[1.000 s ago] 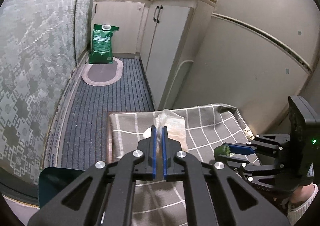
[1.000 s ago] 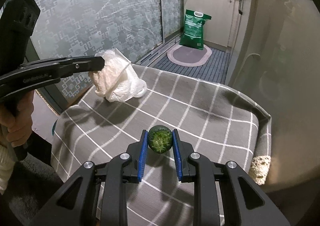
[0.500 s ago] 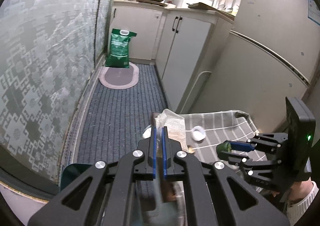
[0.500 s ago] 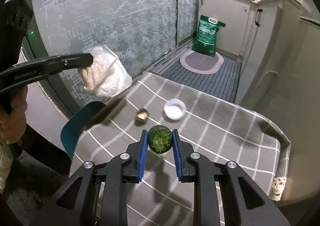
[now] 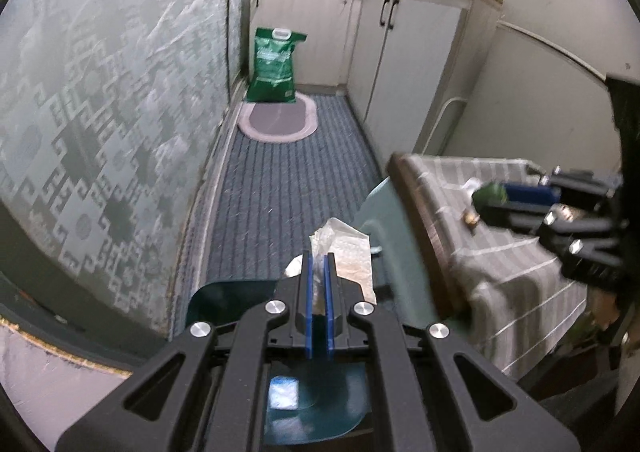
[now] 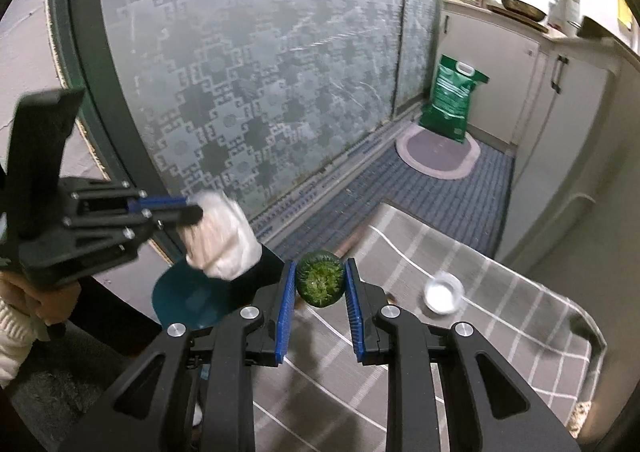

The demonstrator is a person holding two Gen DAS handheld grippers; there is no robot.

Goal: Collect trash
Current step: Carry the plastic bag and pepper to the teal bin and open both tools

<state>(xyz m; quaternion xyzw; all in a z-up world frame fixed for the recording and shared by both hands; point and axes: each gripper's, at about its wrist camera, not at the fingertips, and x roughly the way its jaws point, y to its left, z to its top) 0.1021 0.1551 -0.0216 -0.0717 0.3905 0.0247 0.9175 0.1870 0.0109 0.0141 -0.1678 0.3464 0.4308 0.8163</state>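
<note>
- A crumpled plastic bag (image 5: 347, 252) is pinched in the left gripper (image 5: 318, 276), whose jaws are pressed nearly together on the thin film; most of the bag hangs free beyond the tips.
- The bag is held off the table edge, above the teal bin (image 5: 316, 408) on the floor beside the table (image 5: 516, 280). It is probably held there so that a release drops it straight in.
- A pale scrap (image 5: 284, 396) is seen lying on the bin's bottom, so some trash is judged already collected.
- A green cut vegetable end (image 6: 320, 279) is clamped in the right gripper (image 6: 320, 282), its jaws partly spread to its width and pressing on both sides. The cut face is turned toward the camera.
- This piece is held above the table's near-left edge, near the bin (image 6: 188, 302) but not yet over it; it is probably kept there until the bag has been dropped.
- In the right view the bag (image 6: 222, 240) is seen just above the bin's rim, with the left gripper (image 6: 188, 207) reaching in from the left, held by a hand (image 6: 44, 298) in a white cuff.
- A small white cup (image 6: 442, 292) and a brown scrap (image 5: 472, 217) are left on the checked cloth and seem to be trash yet to be gathered.
- The bag is light and may drift on release, so a low drop seems wise.
</note>
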